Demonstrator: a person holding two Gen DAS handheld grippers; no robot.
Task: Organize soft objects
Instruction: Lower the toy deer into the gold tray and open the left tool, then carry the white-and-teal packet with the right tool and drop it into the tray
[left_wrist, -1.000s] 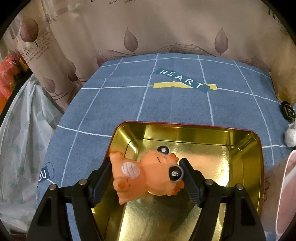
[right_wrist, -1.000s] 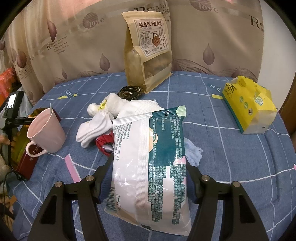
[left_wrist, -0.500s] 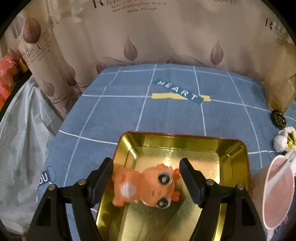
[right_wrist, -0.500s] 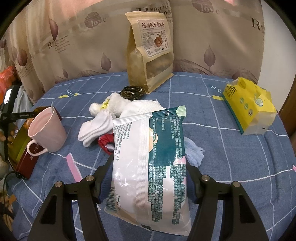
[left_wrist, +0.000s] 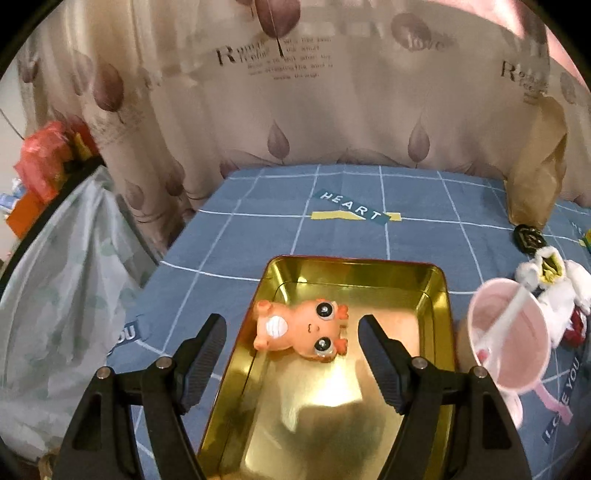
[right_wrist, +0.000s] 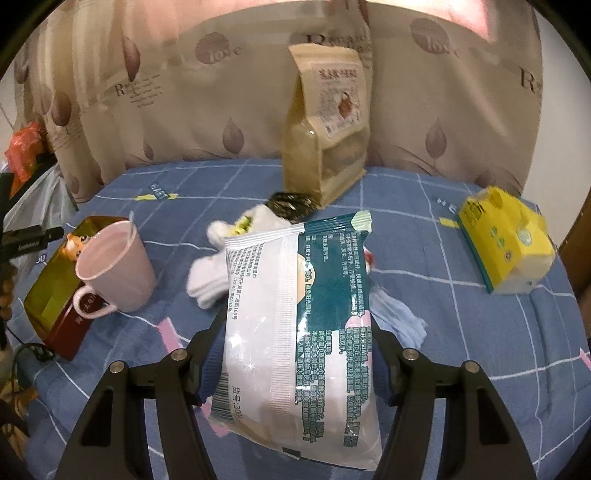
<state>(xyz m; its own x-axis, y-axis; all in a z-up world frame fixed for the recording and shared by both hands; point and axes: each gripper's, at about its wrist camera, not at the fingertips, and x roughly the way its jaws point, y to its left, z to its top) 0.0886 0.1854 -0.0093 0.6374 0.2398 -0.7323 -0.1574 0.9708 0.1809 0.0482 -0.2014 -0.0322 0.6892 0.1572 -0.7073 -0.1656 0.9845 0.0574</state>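
Note:
An orange soft toy (left_wrist: 301, 328) lies on its side in the gold tin tray (left_wrist: 439, 325); it also shows in the right wrist view (right_wrist: 75, 242) in the tray (right_wrist: 51, 291). My left gripper (left_wrist: 291, 354) is open above the tray, its fingers apart from the toy. My right gripper (right_wrist: 295, 354) is shut on a white and teal packet (right_wrist: 299, 332), held above the blue cloth. White socks (right_wrist: 210, 278) and a white plush (right_wrist: 255, 221) lie behind the packet.
A pink mug (right_wrist: 116, 273) with a stick stands right of the tray. A tall brown snack bag (right_wrist: 327, 122) stands at the back, a yellow tissue pack (right_wrist: 506, 240) at the right. A curtain hangs behind. A plastic bag (left_wrist: 62, 306) hangs off the table's left edge.
My left gripper opened, let the orange toy drop into the tray, and drew back and up. My right gripper lifted the packet slightly.

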